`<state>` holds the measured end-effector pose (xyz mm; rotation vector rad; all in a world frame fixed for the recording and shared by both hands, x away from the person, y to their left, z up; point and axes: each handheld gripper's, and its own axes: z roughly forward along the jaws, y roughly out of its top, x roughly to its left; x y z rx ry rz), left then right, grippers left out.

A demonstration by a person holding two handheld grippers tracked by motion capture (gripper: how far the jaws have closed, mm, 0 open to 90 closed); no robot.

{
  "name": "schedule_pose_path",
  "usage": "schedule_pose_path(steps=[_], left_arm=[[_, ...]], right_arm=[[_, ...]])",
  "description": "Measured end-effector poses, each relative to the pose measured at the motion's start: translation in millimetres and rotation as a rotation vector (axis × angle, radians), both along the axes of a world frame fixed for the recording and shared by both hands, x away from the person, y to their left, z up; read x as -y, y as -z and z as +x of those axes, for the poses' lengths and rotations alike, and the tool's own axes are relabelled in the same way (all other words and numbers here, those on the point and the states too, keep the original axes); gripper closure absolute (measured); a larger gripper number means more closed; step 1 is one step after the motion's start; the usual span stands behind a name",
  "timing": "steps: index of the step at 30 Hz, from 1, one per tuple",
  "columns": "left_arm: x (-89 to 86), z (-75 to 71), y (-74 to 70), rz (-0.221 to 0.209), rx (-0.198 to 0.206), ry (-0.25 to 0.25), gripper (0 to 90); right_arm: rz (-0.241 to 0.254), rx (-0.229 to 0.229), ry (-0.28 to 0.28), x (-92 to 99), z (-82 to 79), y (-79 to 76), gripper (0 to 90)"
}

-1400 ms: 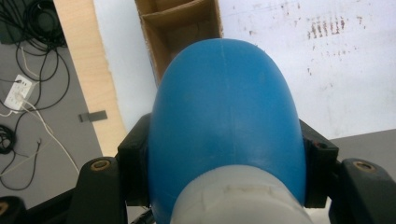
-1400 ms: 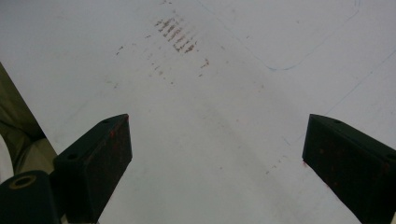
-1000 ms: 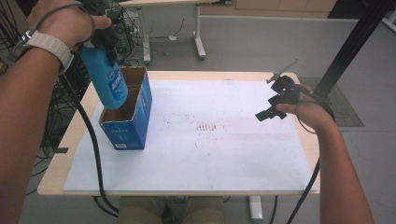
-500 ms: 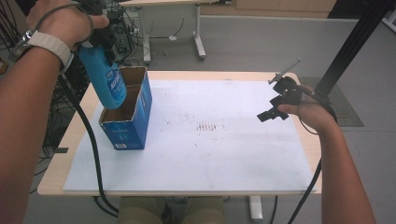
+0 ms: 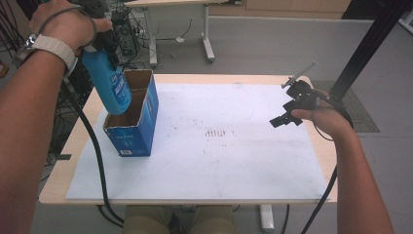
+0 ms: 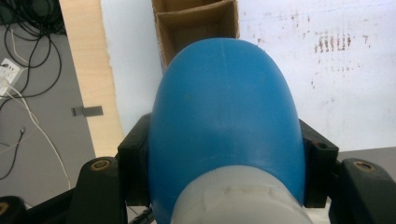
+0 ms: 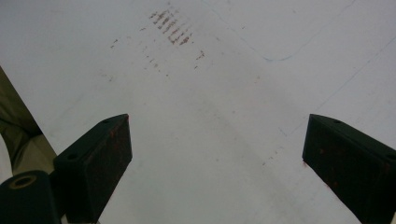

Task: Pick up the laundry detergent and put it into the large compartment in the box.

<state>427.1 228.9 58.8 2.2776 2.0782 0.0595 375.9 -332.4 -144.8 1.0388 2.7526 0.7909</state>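
Fingers of the left gripper (image 5: 104,46) clamp a blue bottle (image 5: 109,85), its base hiding the box (image 5: 139,126) compartment; right gripper (image 5: 287,114) fingers gape over the stained white bench (image 5: 234,161).

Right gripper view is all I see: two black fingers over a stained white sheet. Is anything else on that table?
Observer: Yes, an open blue cardboard box stands near the table's left edge.
Operator: What goes in it?
Observer: The left gripper is shut on a blue bottle, holding it above that box.
Operator: Is it inside?
Observer: Its lower end is at the nearer compartment's opening; how deep, I cannot tell.
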Motion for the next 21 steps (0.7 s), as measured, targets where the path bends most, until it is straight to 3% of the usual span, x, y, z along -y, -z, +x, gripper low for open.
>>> schedule_pose_path(steps=[21], left_arm=[[-0.8, 6.4, 10.1, 0.006, 0.002, -0.011, 37.3]], right_arm=[[0.007, -0.001, 0.007, 2.8, 0.8, 1.7, 8.0]])
